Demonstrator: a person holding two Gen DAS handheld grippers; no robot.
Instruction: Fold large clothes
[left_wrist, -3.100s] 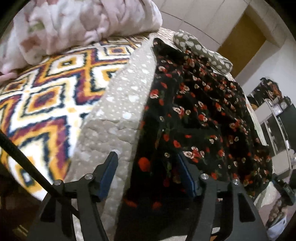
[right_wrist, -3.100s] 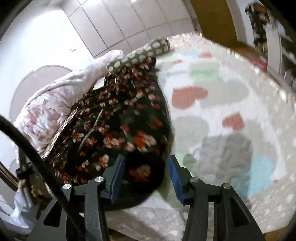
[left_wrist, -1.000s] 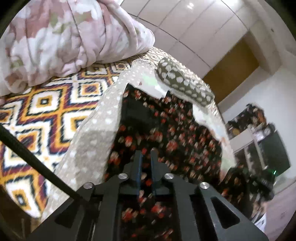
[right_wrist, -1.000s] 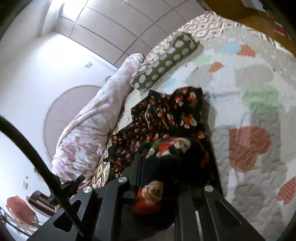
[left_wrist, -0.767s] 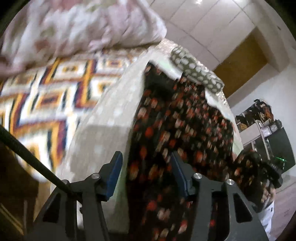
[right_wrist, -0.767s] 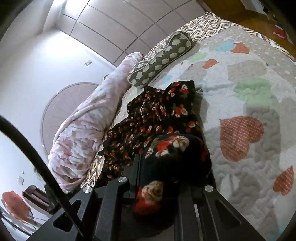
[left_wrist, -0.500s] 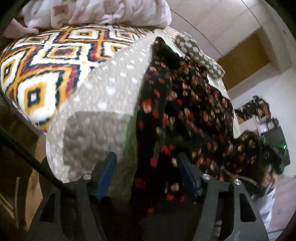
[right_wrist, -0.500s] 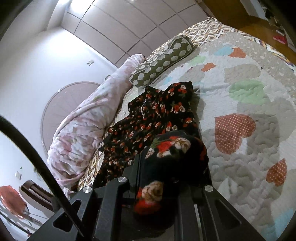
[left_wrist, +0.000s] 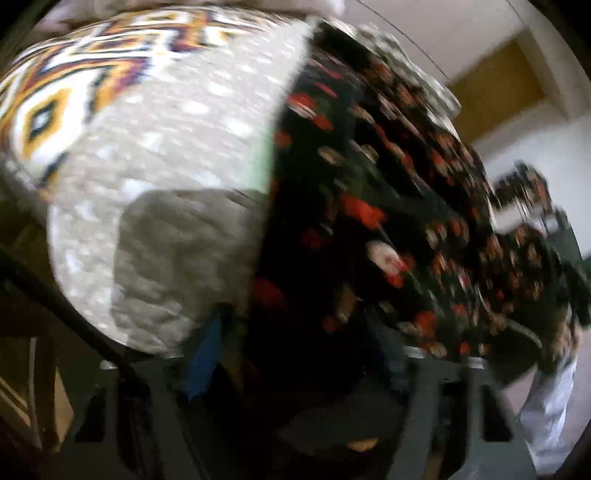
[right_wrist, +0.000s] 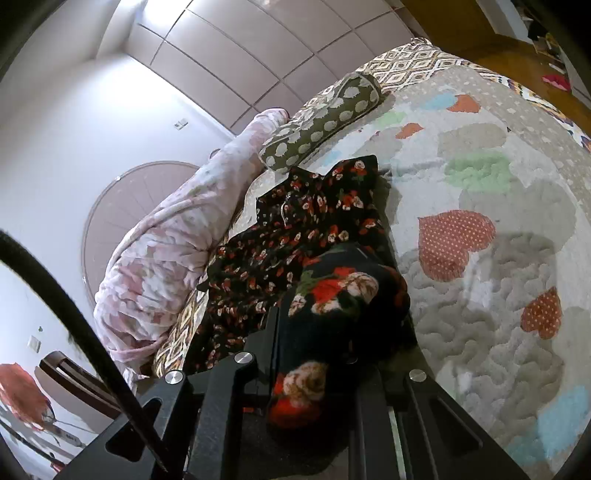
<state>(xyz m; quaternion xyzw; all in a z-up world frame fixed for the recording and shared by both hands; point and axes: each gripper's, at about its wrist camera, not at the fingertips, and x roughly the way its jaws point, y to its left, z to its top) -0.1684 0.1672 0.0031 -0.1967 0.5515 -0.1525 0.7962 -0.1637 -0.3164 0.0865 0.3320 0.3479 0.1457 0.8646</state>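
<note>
Two grippers show in our views, and both reach into the same black floral garment (right_wrist: 310, 236). Nearest us, our right gripper (right_wrist: 332, 332) has its jaws pressed together on a thick bunched fold of the cloth, large red and cream roses bulging up between them. Our left gripper (left_wrist: 295, 347) is blurred; one blue pad (left_wrist: 205, 354) shows at the left, apart from the other side, with dark fabric lying in the gap, so the jaws look spread around the cloth. Beyond the grippers the garment stretches along the heart-patterned quilt (right_wrist: 498, 229), near the quilt's left edge. Further off, past the garment's far end, a green spotted bolster (right_wrist: 325, 122) lies across the quilt, and a crumpled pink blanket (right_wrist: 177, 236) sits beside the garment.
</note>
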